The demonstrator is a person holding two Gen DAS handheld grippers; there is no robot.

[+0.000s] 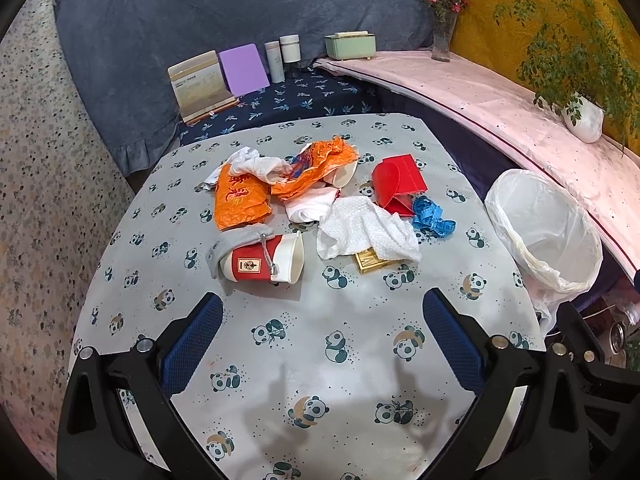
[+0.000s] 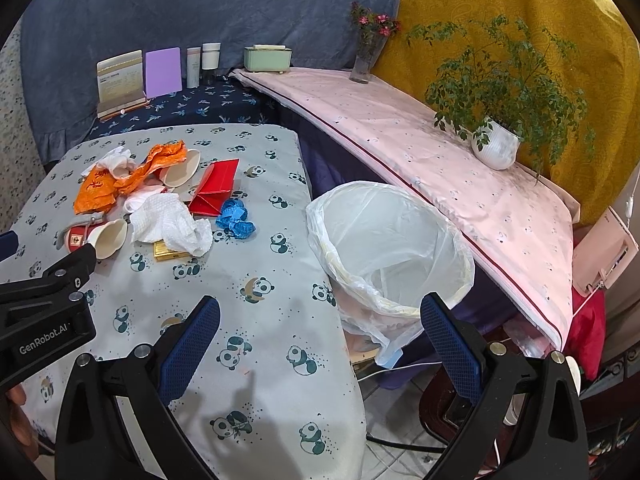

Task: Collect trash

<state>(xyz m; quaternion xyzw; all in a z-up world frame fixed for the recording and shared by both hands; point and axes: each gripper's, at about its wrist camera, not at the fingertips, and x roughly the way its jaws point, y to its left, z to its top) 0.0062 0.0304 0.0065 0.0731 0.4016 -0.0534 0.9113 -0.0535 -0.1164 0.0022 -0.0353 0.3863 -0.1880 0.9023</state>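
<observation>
Trash lies in a heap on the panda-print table (image 1: 320, 360): a tipped red paper cup (image 1: 264, 260), orange wrappers (image 1: 240, 200), a white paper towel (image 1: 364, 228), a red box (image 1: 398, 184), a blue tape (image 1: 432, 216) and a gold packet (image 1: 370, 261). A bin with a white liner (image 1: 548, 232) stands right of the table. My left gripper (image 1: 322, 324) is open and empty, short of the heap. My right gripper (image 2: 320, 328) is open and empty over the table's right edge, near the bin (image 2: 392, 248). The heap shows at left in the right wrist view (image 2: 160, 200).
A pink-covered shelf (image 2: 440, 160) runs behind the bin with a potted plant (image 2: 496, 148) and a flower vase (image 2: 366, 60). Cards, bottles and a green box (image 1: 350, 45) stand at the back on a dark blue cloth. Cables lie on the floor under the bin.
</observation>
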